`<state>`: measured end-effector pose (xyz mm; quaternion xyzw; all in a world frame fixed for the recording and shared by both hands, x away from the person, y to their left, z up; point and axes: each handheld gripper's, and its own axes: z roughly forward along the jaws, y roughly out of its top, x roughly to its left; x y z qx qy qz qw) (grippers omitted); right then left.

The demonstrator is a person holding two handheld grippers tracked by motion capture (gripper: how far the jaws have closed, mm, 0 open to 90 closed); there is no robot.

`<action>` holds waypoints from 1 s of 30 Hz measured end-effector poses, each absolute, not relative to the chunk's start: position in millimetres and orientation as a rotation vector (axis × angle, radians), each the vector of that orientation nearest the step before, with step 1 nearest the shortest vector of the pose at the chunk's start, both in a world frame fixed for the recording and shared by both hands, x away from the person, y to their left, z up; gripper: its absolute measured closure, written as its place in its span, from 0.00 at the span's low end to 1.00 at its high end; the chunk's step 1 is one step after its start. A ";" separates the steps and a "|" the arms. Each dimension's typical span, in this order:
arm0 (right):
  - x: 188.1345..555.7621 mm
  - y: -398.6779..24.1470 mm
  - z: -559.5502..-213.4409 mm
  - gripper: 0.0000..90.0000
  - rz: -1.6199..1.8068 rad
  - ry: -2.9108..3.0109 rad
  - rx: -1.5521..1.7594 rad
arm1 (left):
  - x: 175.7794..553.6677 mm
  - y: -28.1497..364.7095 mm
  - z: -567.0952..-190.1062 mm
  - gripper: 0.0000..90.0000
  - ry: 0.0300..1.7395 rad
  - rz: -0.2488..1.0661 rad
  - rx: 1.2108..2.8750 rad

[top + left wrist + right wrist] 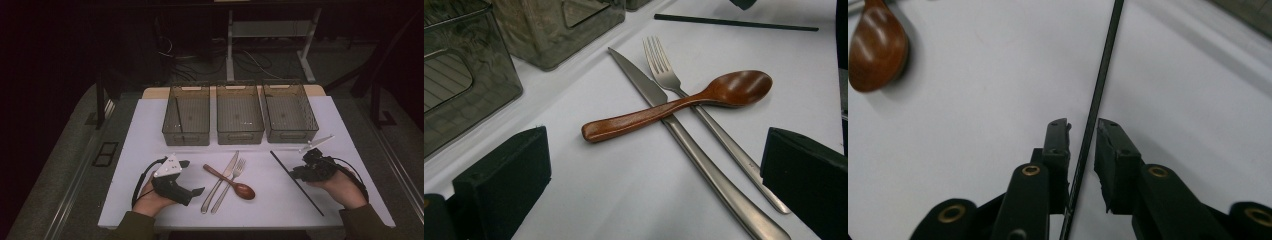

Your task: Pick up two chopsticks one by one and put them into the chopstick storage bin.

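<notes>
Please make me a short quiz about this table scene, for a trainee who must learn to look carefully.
1. True or false: the brown wooden spoon lies across the silver metal knife and the silver metal fork.
2. How many smoky clear plastic bins stand at the far side of the white table? A: two. B: three. C: four.
3. Fill in: the thin black stick runs between the jaws of the ___ tool.

Key: 1 true. 2 B. 3 right; the right tool straddles it, with a narrow gap at the pads.
</notes>
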<state>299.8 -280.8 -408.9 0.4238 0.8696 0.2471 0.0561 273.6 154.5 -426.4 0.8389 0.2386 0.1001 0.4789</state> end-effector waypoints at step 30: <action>283.1 -283.0 -425.8 0.91 0.577 2.715 1.272 | 273.0 153.9 -425.6 0.00 0.573 0.248 2.057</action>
